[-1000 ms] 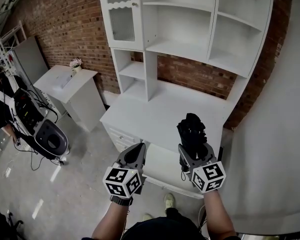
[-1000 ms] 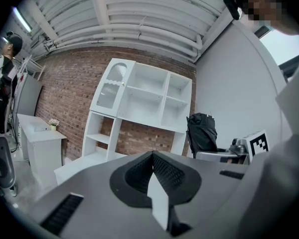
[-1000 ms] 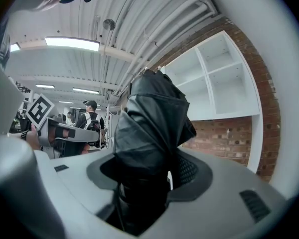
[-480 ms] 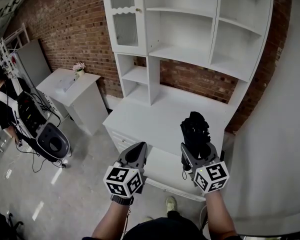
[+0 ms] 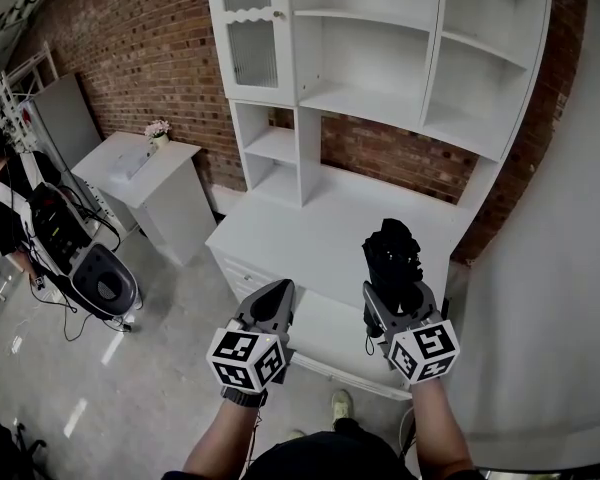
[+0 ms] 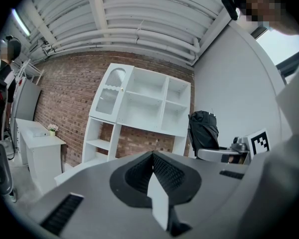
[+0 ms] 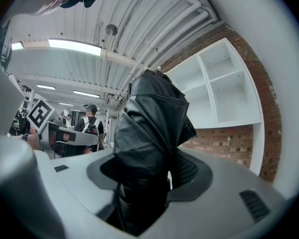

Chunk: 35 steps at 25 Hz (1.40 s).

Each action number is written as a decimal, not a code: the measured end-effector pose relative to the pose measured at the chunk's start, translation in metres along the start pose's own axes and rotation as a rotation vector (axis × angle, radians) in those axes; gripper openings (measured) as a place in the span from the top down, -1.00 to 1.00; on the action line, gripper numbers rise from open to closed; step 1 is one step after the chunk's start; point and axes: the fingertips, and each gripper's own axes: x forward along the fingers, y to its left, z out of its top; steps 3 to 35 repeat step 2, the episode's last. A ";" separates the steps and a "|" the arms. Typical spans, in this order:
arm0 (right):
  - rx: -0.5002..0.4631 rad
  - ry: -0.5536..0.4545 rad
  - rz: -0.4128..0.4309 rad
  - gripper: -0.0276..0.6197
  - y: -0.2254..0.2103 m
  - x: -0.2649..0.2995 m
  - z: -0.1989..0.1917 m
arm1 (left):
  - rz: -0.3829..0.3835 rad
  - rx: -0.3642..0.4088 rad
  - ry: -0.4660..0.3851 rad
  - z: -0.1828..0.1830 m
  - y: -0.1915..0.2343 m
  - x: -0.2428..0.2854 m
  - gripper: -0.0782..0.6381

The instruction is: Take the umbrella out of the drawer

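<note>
OK, right gripper (image 5: 392, 290) is clamped on the lower end of the folded black umbrella (image 5: 390, 253), so the bunched canopy stands up past the jaws. I'd guess gripping low keeps loose fabric out of the pads. The umbrella is out of the drawer (image 5: 325, 336), in the air over the desk's front edge toward its right corner, touching only my pads. The drawer is pulled out under that front edge and looks bare from the head view. Left gripper (image 5: 278, 293) has its jaws together on nothing, level beside the right one over the drawer's left side, probably free to push the drawer in. Ahead, the desk top (image 5: 310, 223) is bare, with a white shelf hutch (image 5: 380, 68) along its back edge. Off left are a white side cabinet (image 5: 145, 173) with a flower pot (image 5: 156, 130) and a person (image 5: 0, 208) by cabled gear, well apart. Only the hutch could block a forward swing.
</note>
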 end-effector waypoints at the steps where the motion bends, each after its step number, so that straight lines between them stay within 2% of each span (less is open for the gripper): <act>1: 0.000 0.000 0.000 0.20 0.000 0.001 0.000 | -0.001 0.001 -0.001 0.001 0.000 0.001 0.76; 35: 0.000 0.000 0.000 0.20 0.000 0.002 0.001 | -0.001 0.002 -0.002 0.001 0.001 0.001 0.76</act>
